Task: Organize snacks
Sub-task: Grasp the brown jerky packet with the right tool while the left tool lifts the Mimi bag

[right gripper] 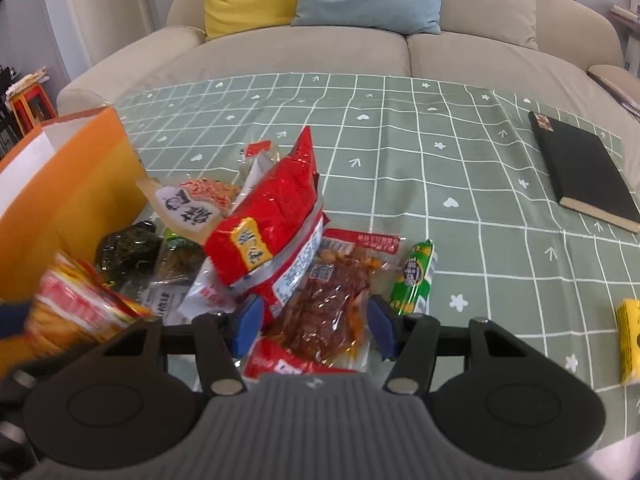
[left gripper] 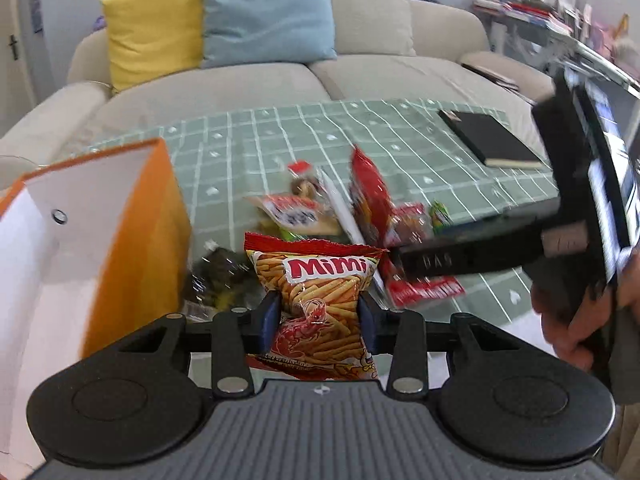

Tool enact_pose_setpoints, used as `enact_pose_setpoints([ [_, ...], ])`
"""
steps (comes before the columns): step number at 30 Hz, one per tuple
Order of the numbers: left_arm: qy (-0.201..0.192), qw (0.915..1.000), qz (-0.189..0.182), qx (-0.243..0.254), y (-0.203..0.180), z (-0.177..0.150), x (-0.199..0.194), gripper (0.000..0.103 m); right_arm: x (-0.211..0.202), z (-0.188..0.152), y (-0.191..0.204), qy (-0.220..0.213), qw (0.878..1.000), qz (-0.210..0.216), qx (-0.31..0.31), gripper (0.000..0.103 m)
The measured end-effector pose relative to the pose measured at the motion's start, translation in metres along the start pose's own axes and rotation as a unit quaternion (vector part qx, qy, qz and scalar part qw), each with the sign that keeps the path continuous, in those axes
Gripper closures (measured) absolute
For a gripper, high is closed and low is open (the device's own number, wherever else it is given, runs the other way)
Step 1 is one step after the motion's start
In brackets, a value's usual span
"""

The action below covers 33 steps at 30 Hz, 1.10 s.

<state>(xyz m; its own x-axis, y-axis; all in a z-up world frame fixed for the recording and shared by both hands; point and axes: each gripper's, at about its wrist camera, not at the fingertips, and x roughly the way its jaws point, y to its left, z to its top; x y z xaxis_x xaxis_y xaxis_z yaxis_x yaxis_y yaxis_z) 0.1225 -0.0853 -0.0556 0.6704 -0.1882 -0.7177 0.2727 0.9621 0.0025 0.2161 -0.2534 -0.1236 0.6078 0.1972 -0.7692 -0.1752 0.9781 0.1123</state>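
Observation:
My left gripper [left gripper: 318,320] is shut on a red Mimi prawn-stick bag [left gripper: 320,304], held above the table beside an open orange paper bag [left gripper: 132,232]. The Mimi bag also shows blurred at the left of the right wrist view [right gripper: 76,312]. My right gripper [right gripper: 314,322] is open, its blue fingertips [right gripper: 250,320] on either side of a clear pack of brown dried meat [right gripper: 328,312] in the snack pile. A big red packet [right gripper: 272,220] leans on the pile. A green sausage stick [right gripper: 416,276] lies to the right.
A green checked tablecloth [right gripper: 400,140] covers the table. A black notebook [right gripper: 584,172] lies at the far right and a yellow packet [right gripper: 630,340] at the right edge. A beige sofa [right gripper: 320,48] with yellow and blue cushions stands behind. The orange bag [right gripper: 60,184] stands left.

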Motion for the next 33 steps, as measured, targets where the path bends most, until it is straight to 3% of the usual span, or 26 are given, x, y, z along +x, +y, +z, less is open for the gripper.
enact_pose_setpoints([
  [6,0.006,0.9998,0.017,-0.012,0.007,0.007,0.006,0.058,0.019,0.001,-0.002,0.023,1.0,-0.007,0.002,0.044],
  [10,0.014,0.9996,0.02,-0.018,0.009,0.004,0.011,0.058,0.027,-0.002,-0.001,0.036,0.999,-0.021,-0.006,0.029],
  [13,0.018,0.9995,0.018,-0.02,0.009,-0.001,0.01,0.057,0.032,-0.005,0.0,0.034,0.999,-0.024,-0.014,0.028],
  [15,0.019,0.9995,0.018,-0.019,0.009,-0.002,0.01,0.058,0.033,-0.006,0.004,0.03,0.999,-0.029,-0.029,0.032],
  [17,0.019,0.9994,0.019,-0.02,0.009,-0.005,0.008,0.058,0.031,-0.008,0.009,0.025,0.998,-0.031,-0.046,0.046],
  [21,0.023,0.9992,0.023,-0.024,0.011,-0.006,0.008,0.057,0.029,-0.008,0.009,0.024,0.998,-0.034,-0.041,0.052],
  [25,0.029,0.9988,0.027,-0.03,0.013,-0.007,0.009,0.057,0.023,-0.006,0.01,0.015,0.998,-0.045,-0.047,0.068],
  [33,0.029,0.9983,0.034,-0.037,0.016,-0.012,0.002,0.057,0.009,-0.006,0.019,0.013,0.997,-0.049,-0.055,0.071],
])
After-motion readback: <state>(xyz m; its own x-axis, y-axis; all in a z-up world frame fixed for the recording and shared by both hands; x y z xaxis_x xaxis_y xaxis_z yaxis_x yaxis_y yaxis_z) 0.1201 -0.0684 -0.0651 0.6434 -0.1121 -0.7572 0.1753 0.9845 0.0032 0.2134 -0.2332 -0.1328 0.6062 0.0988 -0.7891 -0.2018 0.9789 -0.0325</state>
